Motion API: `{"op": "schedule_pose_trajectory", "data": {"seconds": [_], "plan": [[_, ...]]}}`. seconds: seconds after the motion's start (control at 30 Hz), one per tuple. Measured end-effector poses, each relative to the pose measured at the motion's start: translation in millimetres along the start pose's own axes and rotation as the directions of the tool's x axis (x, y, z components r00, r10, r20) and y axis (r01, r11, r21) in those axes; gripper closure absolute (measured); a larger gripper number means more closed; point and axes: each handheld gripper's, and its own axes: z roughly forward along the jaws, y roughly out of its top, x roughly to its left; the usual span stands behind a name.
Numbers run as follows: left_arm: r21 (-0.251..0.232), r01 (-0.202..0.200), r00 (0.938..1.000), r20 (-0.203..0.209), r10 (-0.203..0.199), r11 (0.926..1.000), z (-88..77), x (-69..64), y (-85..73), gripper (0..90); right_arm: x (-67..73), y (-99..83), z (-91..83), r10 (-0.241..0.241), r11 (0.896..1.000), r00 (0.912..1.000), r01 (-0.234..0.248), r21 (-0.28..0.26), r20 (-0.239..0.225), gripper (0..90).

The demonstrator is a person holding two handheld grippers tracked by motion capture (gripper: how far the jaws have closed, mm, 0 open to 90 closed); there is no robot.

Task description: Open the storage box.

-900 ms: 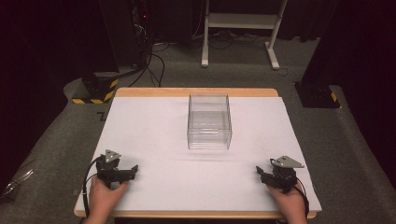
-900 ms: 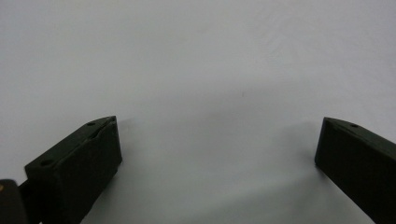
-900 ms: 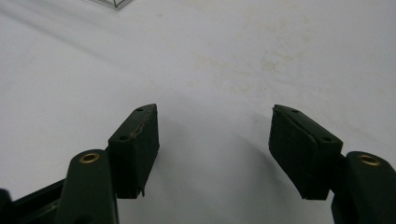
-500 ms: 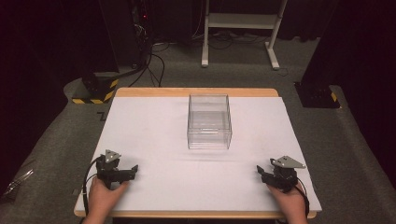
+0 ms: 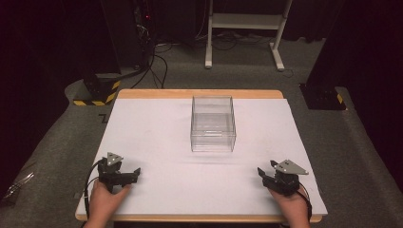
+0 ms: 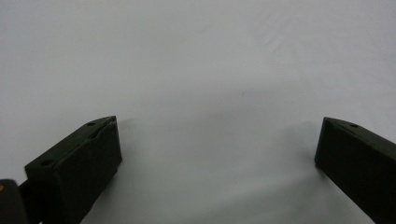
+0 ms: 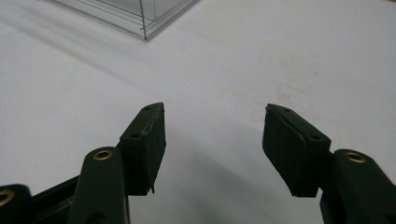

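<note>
Resting near the front edge of the desk (image 5: 157, 123), you hold one pair of tongs in each hand: the left tongs (image 5: 134, 173) at the front left and the right tongs (image 5: 263, 173) at the front right, well apart from each other. Both point inward across the white sheet. The left tongs stand wide open with nothing between the jaws (the left gripper view has bare white surface there). The right tongs (image 7: 212, 140) are open too, and they hold nothing.

The one thing near them is a clear plastic box (image 5: 213, 123), standing upright and open at the top, in the middle of the desk, farther from you than both hands. Its long axis runs away from you, front to back, with a short wall facing you. A near corner of the clear plastic box (image 7: 140, 16) sits at the top of the right gripper view, apart from the jaws.

Nothing lies between either pair of tongs and the box. Beyond the desk, on the grey floor, stand a white frame (image 5: 244, 21), a black-and-yellow striped base (image 5: 97, 90) and some cables (image 5: 154, 59).

Count: one box, two tongs, two hands.
</note>
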Motion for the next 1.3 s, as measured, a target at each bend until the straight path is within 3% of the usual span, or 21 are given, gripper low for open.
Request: {"op": "schedule_pose_trajectory", "data": {"seconds": [0.53, 0.8, 0.9, 1.3], "plan": [[0.000, -0.001, 1.0000, -0.001, 0.001, 1.0000, 0.0, -0.1, -0.1, 0.5, 28.5, 16.2, 5.7, -0.011, 0.999, 0.9977, 0.007, -0.049, -0.067, 45.3], [0.000, -0.001, 1.0000, -0.001, 0.001, 1.0000, 0.0, -0.1, -0.1, 0.5, 44.3, 30.6, 7.7, -0.020, 0.995, 0.9914, 0.007, -0.103, -0.130, 49.3], [0.000, 0.000, 1.0000, 0.000, 0.000, 1.0000, 0.0, 0.0, -0.1, 0.5, 48.3, 35.5, 11.2, -0.011, 0.995, 0.9878, -0.004, -0.098, -0.155, 47.9], [-0.001, 0.000, 1.0000, -0.001, 0.000, 1.0000, 0.0, 0.0, -0.1, 0.5, 63.0, 56.2, 28.6, -0.036, 0.996, 0.9888, 0.023, -0.090, -0.145, 49.3]]}}
